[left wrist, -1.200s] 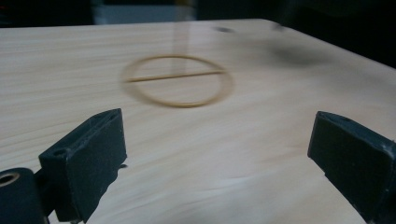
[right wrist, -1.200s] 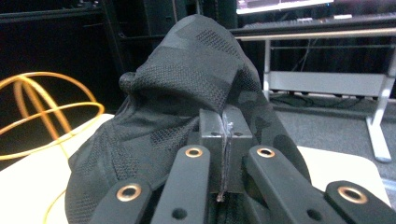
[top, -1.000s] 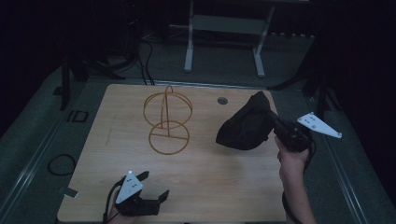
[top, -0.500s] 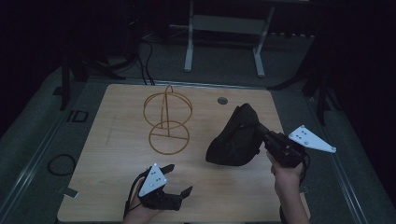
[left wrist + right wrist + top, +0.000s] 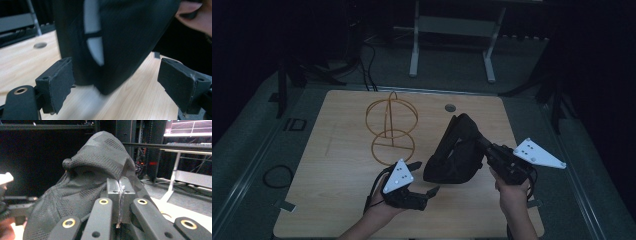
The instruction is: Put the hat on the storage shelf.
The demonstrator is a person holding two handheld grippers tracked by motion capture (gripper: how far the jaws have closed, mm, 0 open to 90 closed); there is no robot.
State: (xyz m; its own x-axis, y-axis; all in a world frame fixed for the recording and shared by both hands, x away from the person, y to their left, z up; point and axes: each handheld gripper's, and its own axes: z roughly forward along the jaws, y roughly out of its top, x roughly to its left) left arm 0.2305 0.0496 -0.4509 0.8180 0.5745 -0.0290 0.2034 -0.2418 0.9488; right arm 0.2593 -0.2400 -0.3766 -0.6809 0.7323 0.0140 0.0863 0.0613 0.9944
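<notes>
Midway, by the look of it: the bag (image 5: 457, 152) is already lifted at one end by the right gripper (image 5: 486, 149), its lower end resting on the table (image 5: 337, 165); a second hold is not yet made.

Right gripper: jaws clenched on a thin fold of the bag's fabric, pads pressed together with the cloth edge pinched between them. Bulk of the bag rises just beyond and above the jaw tips.

Left gripper (image 5: 421, 177): jaws spread wide, grasping nothing. Bag's lower corner (image 5: 110, 85) sits ahead of and between the two pads, touching neither.

Left to do, as I judge it: advance the left jaws and close on that corner.

Materials: bag is black, soft, slumping; coarse knit mesh on the upper panel, smoother weave below, a pale grey curved strip on one face. Pads look like matte foam blocks. Table is light wood grain. Wire stand (image 5: 391, 129), thin golden hoops, stands well off to the side of the left jaws.
</notes>
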